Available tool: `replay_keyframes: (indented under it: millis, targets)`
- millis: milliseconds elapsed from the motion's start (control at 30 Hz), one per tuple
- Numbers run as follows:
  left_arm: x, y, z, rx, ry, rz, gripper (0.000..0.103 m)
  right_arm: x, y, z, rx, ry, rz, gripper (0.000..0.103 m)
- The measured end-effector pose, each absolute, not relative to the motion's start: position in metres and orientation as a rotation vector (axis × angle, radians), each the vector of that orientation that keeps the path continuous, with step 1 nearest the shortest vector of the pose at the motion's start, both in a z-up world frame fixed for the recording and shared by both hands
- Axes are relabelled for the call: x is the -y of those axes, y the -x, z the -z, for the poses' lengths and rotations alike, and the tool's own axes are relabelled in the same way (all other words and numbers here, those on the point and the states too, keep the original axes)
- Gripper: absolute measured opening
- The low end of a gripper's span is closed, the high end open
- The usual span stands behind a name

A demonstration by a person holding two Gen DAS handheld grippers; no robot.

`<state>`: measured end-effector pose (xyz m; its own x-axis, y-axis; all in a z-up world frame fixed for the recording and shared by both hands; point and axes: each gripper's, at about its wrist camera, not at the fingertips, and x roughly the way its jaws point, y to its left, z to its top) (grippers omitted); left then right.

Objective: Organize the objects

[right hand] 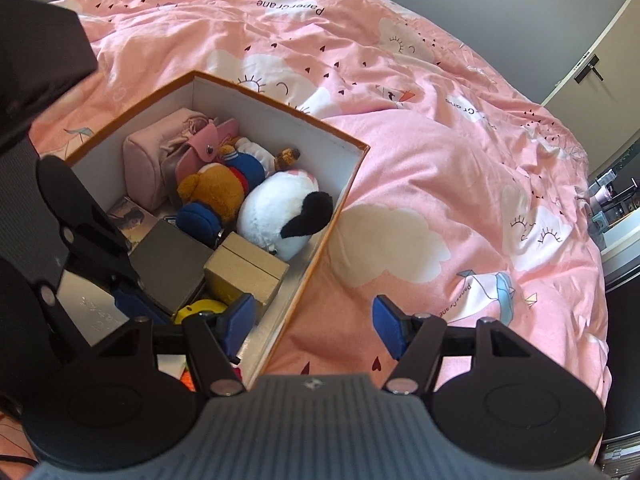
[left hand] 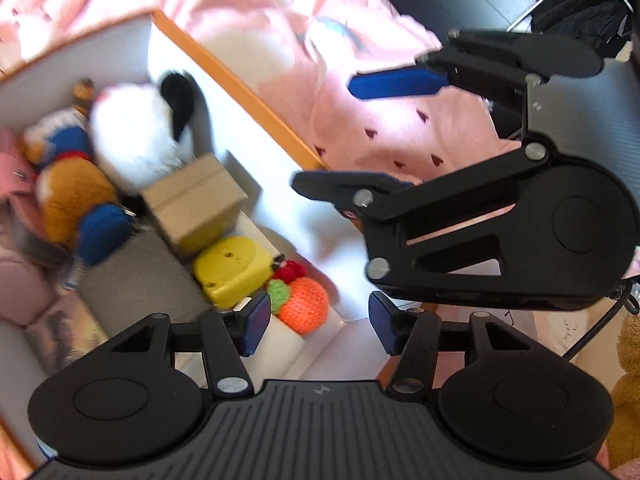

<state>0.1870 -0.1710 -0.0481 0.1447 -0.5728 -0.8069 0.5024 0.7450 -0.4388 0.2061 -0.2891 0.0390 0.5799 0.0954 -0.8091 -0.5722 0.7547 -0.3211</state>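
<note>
Left wrist view, left gripper [left hand: 318, 330] spread wide and empty above orange-rimmed white cardboard box [left hand: 240, 80], crocheted orange fruit [left hand: 304, 306] just below it, right gripper [left hand: 352, 132] wide beside, right wrist view, right gripper [right hand: 314, 320] wide, empty, over box wall [right hand: 316, 252], white-and-black plush toy [right hand: 284, 212] inside, pink patterned bed cover [right hand: 440, 160] around.

The box [right hand: 344, 142] sits on the bed [right hand: 440, 160]; inside it, toys [right hand: 280, 216] lie behind a carton [right hand: 248, 272], pouches [right hand: 160, 160] at the back.

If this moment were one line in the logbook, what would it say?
left tool: open, nothing held | right tool: open, nothing held | box: on bed, holds plush toys
</note>
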Motion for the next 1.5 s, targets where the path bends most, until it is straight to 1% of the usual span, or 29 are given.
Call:
replay_keyframes:
  millis: [133, 233, 300, 433, 500, 533, 600, 733, 800, 867, 1000, 1133, 1367, 1500]
  targets:
    - [0.14, -0.162, 0.013, -1.035, 0.038, 0.635, 0.064, 0.283, -0.193, -0.056, -0.845, 0.596, -0.407, 0.068]
    - [0.113, -0.14, -0.014, -0.912, 0.034, 0.53, 0.064, 0.278, -0.182, -0.071, -0.821, 0.557, -0.421, 0.081]
    - [0.094, -0.132, -0.031, -0.837, 0.037, 0.454, 0.065, 0.274, -0.173, -0.083, -0.802, 0.524, -0.439, 0.081]
    - [0.071, -0.125, -0.056, -0.71, 0.061, 0.317, 0.074, 0.263, -0.15, -0.106, -0.737, 0.461, -0.471, 0.081]
    - [0.053, -0.119, -0.071, -0.656, 0.065, 0.26, 0.08, 0.259, -0.136, -0.114, -0.691, 0.426, -0.486, 0.085]
    - [0.049, -0.111, -0.076, -0.632, 0.065, 0.235, 0.082, 0.258, -0.129, -0.117, -0.663, 0.403, -0.492, 0.091]
    - [0.041, -0.093, -0.088, -0.576, 0.046, 0.18, 0.088, 0.256, -0.116, -0.12, -0.605, 0.354, -0.498, 0.091]
    - [0.042, -0.069, -0.086, -0.473, -0.082, 0.062, 0.09, 0.25, -0.092, -0.113, -0.513, 0.268, -0.488, 0.093]
    - [0.041, -0.058, -0.084, -0.454, -0.129, 0.031, 0.093, 0.246, -0.081, -0.106, -0.483, 0.231, -0.465, 0.095]
    - [0.04, -0.05, -0.079, -0.438, -0.157, 0.024, 0.093, 0.242, -0.068, -0.098, -0.448, 0.204, -0.445, 0.096]
    - [0.034, -0.037, -0.064, -0.442, -0.137, 0.006, 0.093, 0.233, -0.048, -0.082, -0.42, 0.151, -0.382, 0.097]
    - [0.027, -0.033, -0.043, -0.504, -0.082, -0.004, 0.093, 0.227, -0.037, -0.066, -0.415, 0.107, -0.328, 0.097]
    - [0.013, -0.028, -0.007, -0.578, -0.049, -0.075, 0.093, 0.222, -0.026, -0.029, -0.41, 0.105, -0.207, 0.097]
    - [0.01, -0.028, 0.008, -0.611, -0.051, -0.087, 0.093, 0.221, -0.024, -0.019, -0.398, 0.111, -0.202, 0.097]
